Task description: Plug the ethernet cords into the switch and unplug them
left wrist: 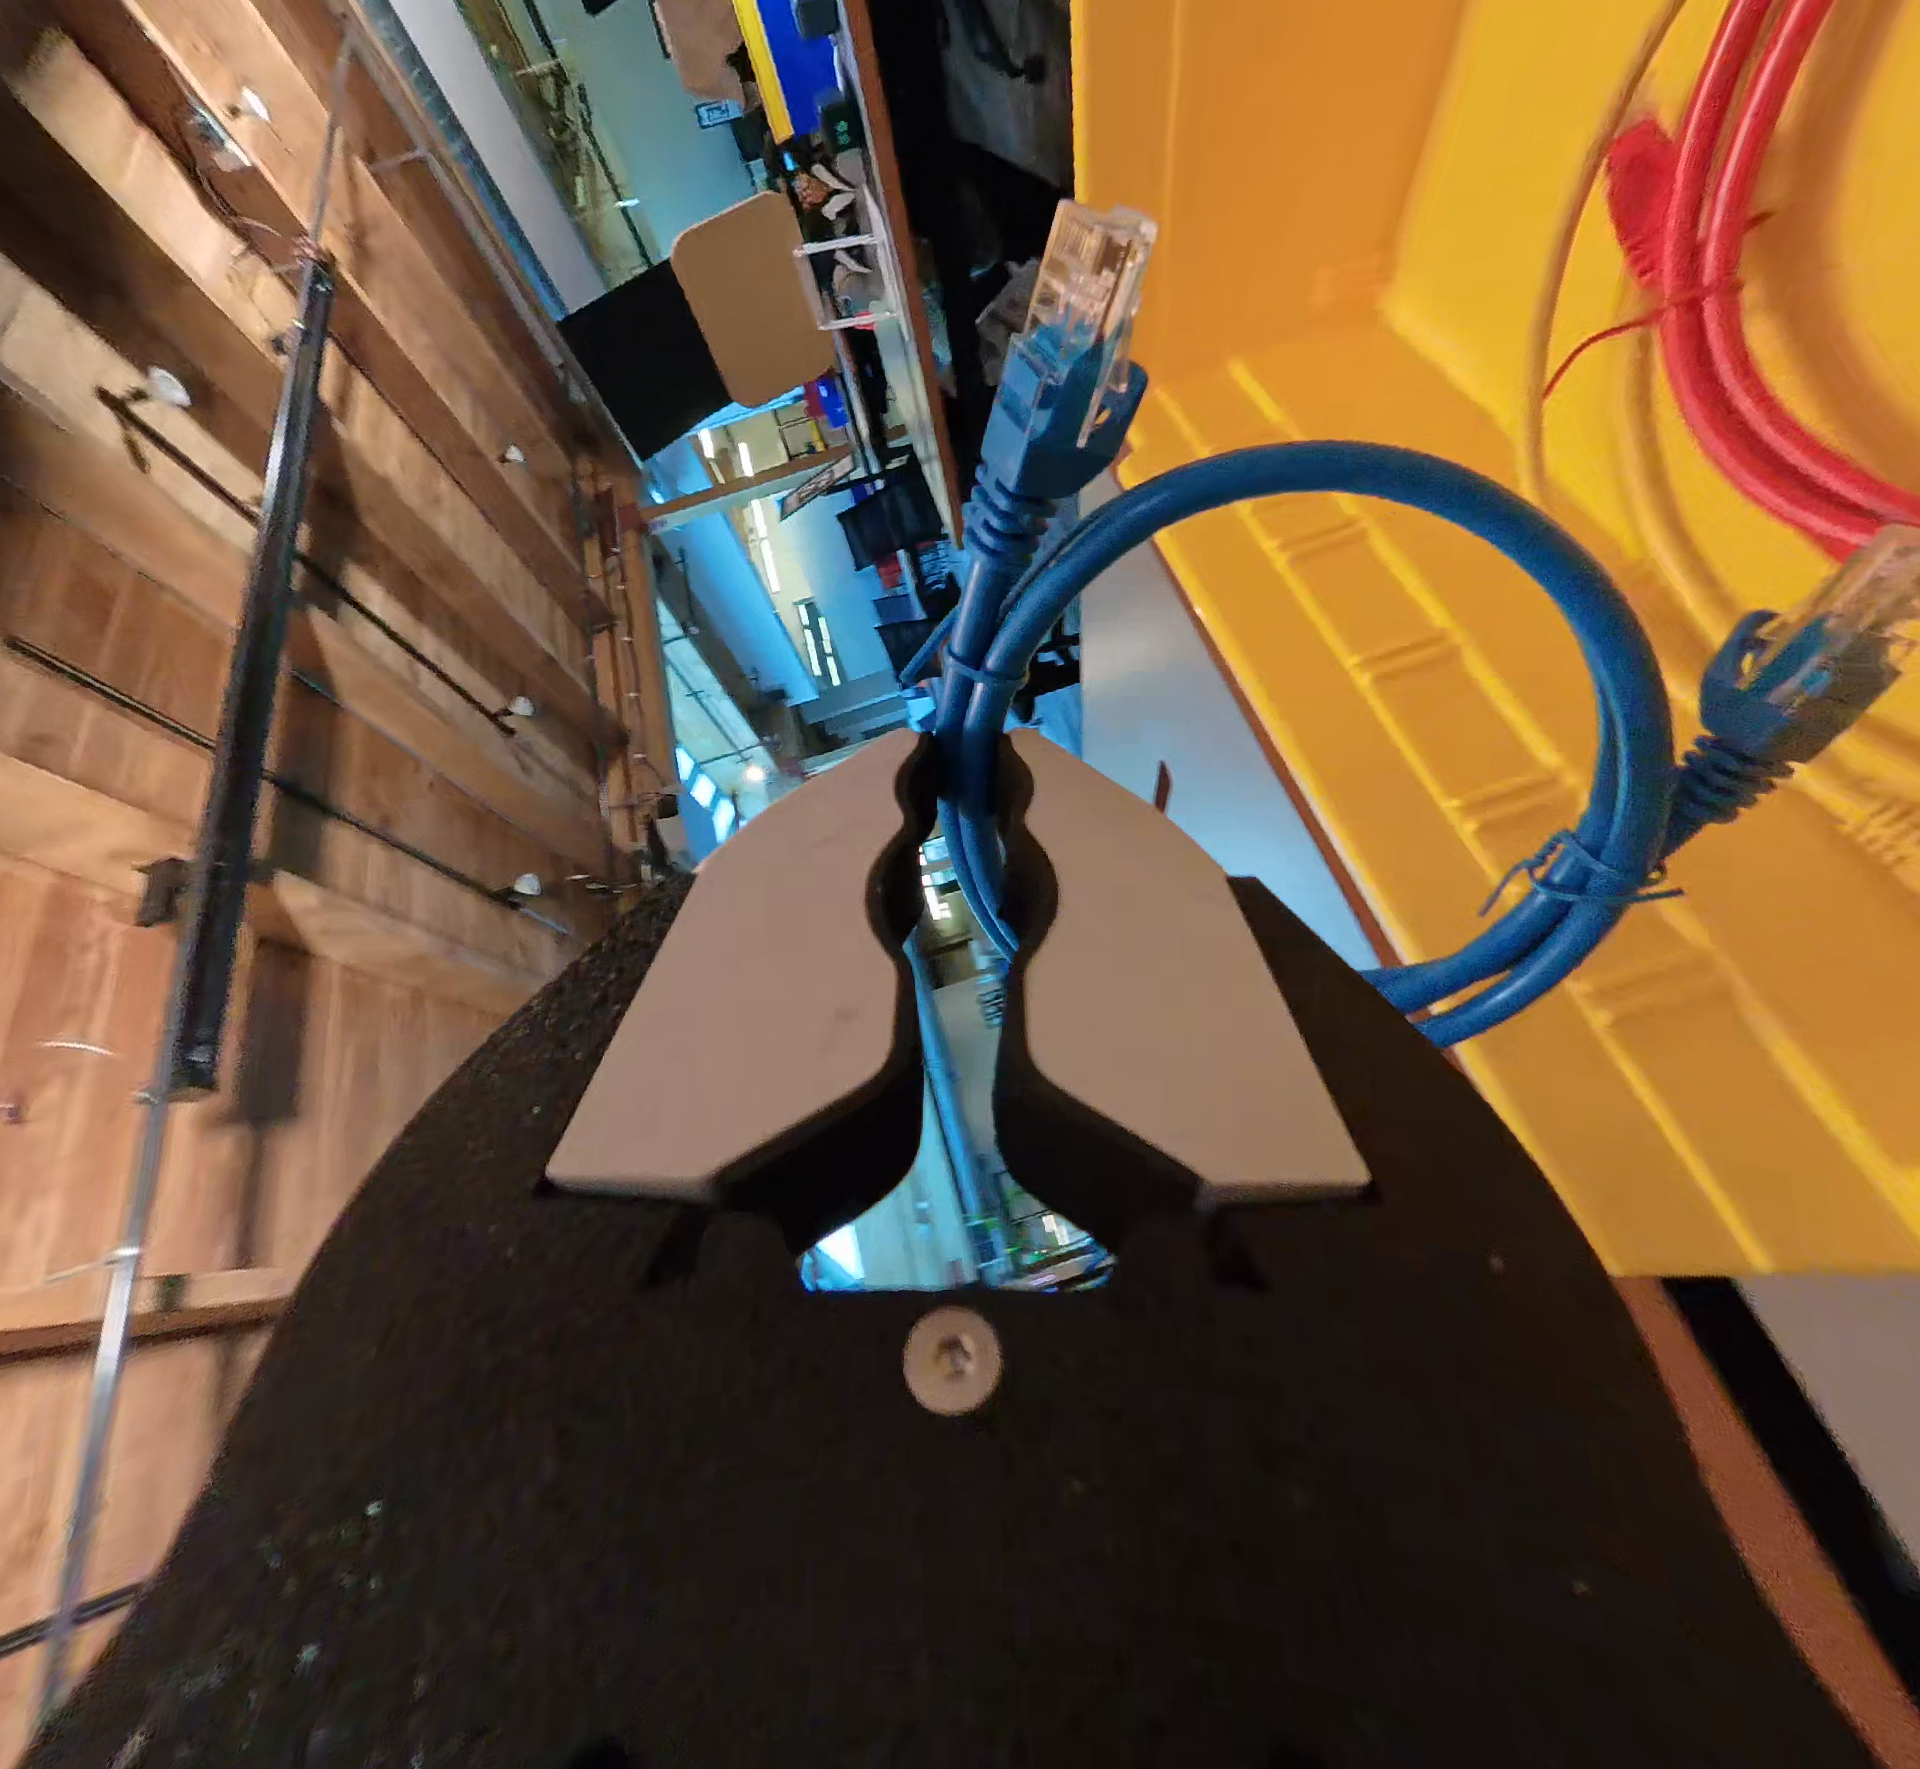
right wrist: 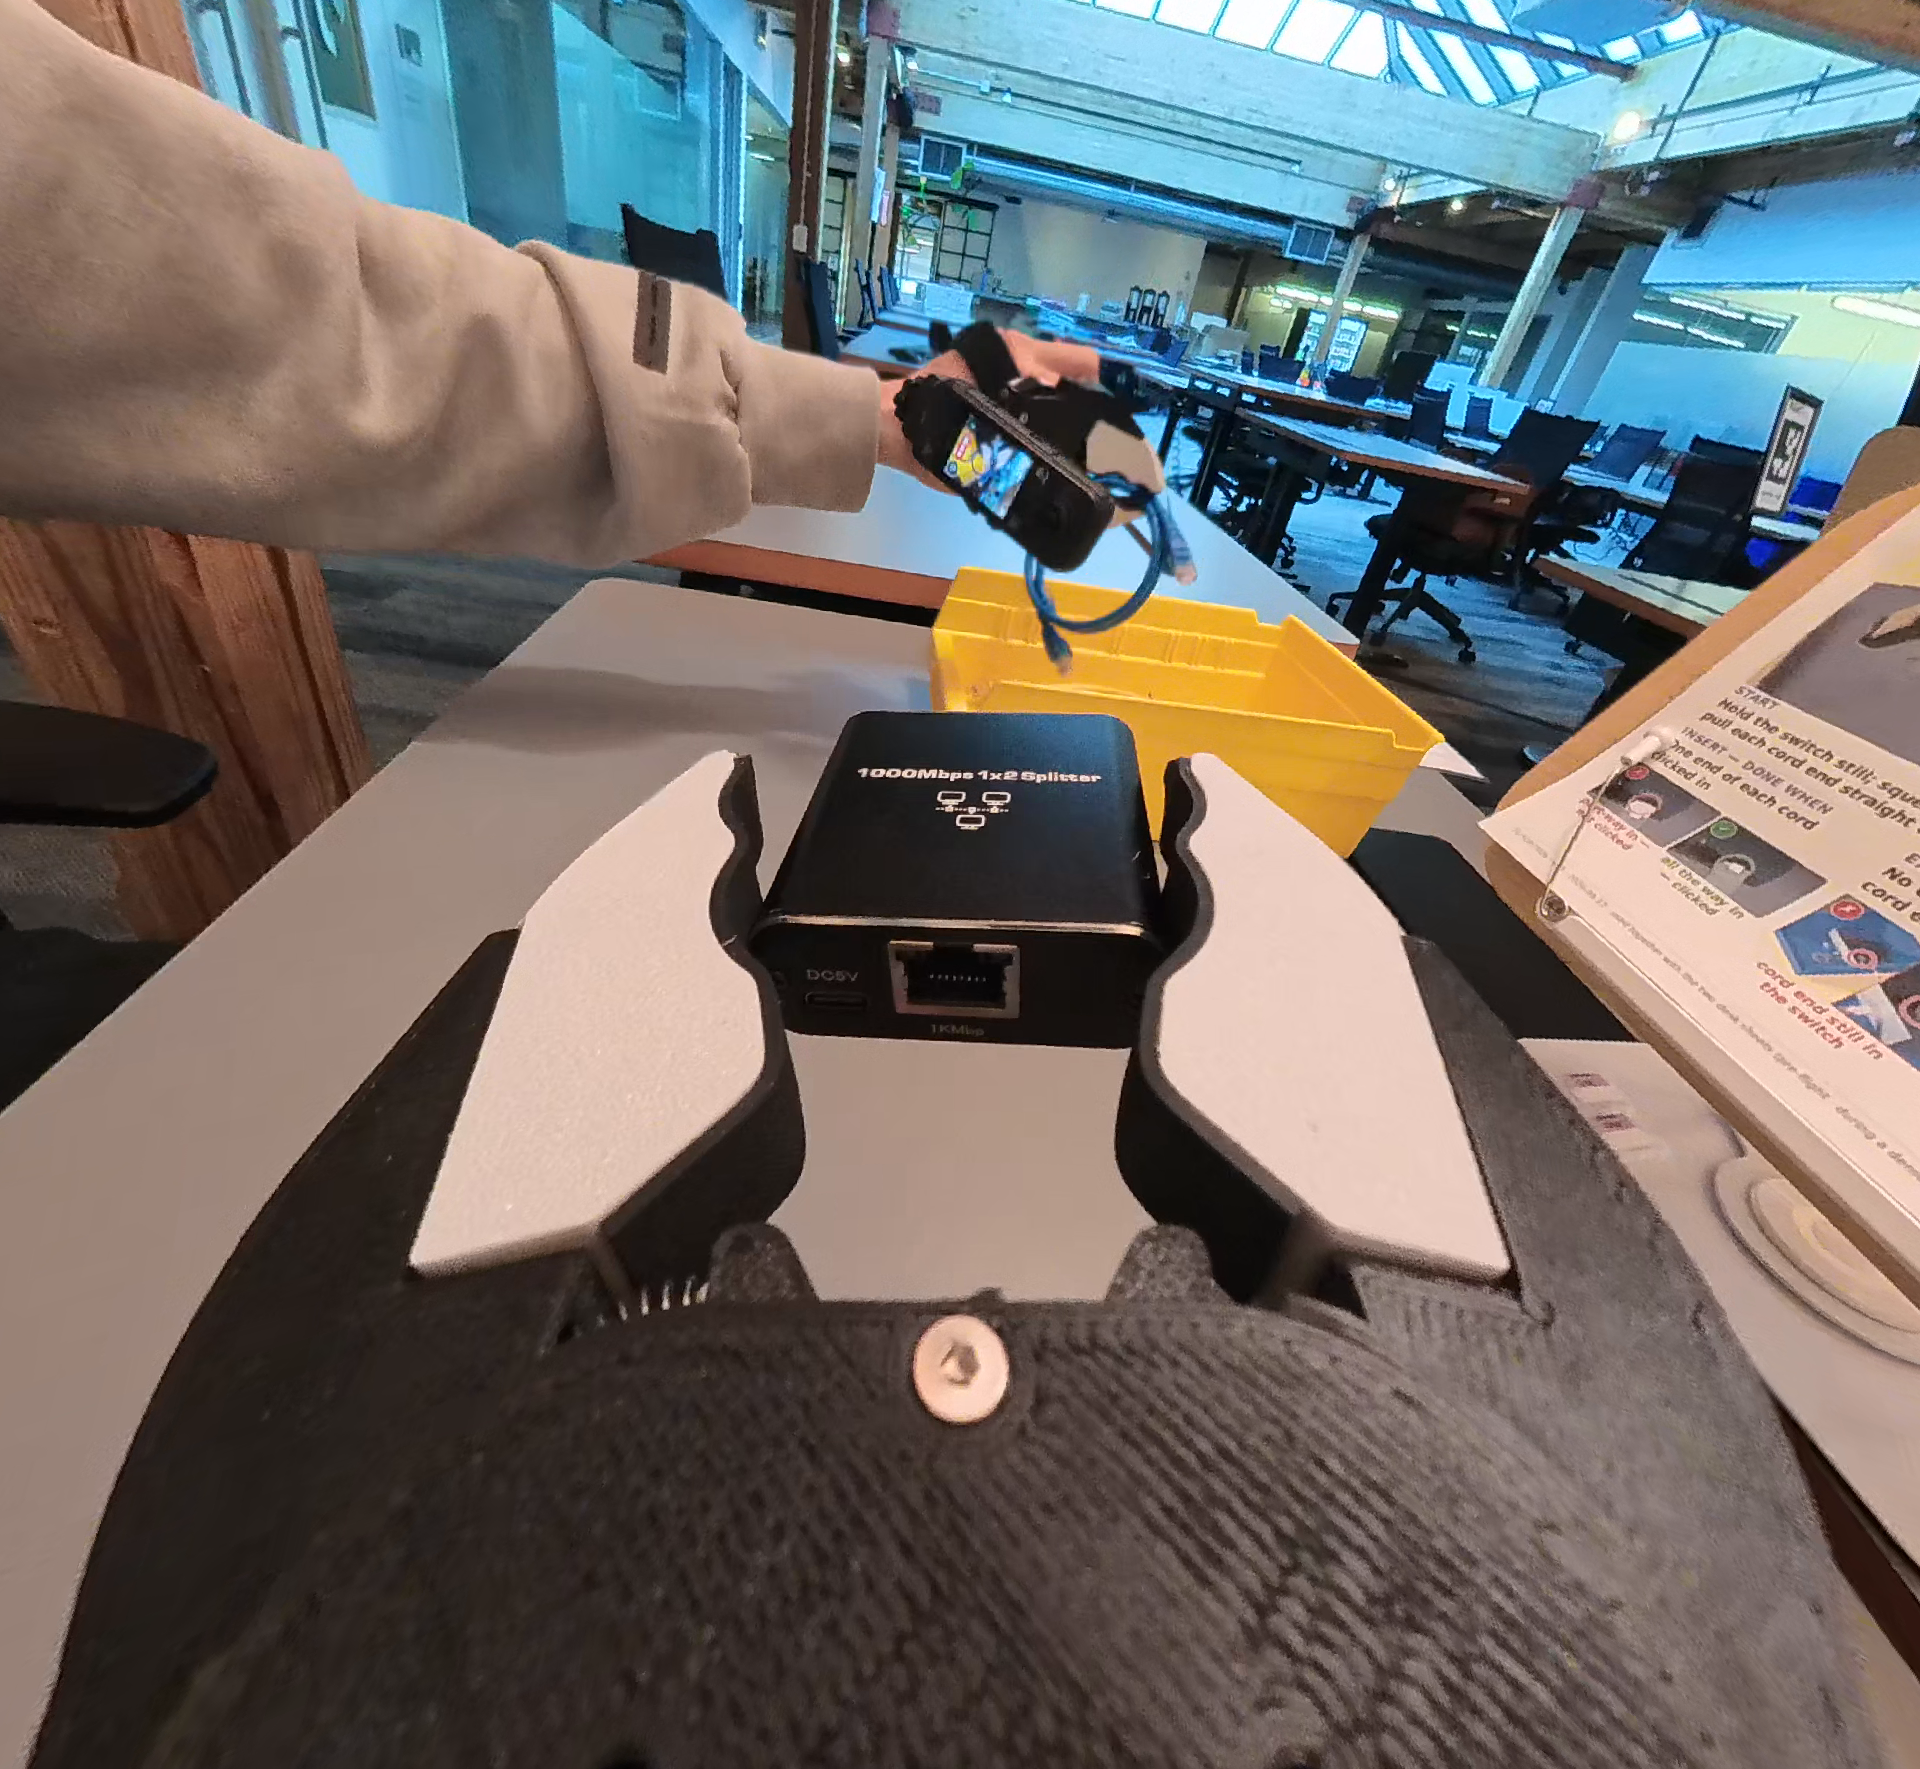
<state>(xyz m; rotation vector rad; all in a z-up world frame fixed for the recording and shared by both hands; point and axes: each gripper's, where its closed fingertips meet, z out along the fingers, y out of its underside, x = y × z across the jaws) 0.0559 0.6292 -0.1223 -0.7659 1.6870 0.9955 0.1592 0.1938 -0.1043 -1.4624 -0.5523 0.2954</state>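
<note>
Ethernet cord in blue, bundled into a small coil with thin ties, is clenched between the two pale fingers of the left gripper, which pinches the doubled strands just below one clear-tipped plug. That plug stands up past the fingertips; the second plug hangs off the far side of the loop. In the right wrist view the left gripper is held in the air above a yellow bin, with the coil dangling over the bin's open top. A red cord bundle lies inside the bin. The right gripper grasps the black switch by its sides, fingers pressed on either flank, with the switch resting on a grey table and one empty port facing the camera. A sleeve reaches across toward the bin, and an instruction sheet on a board leans at the right.
</note>
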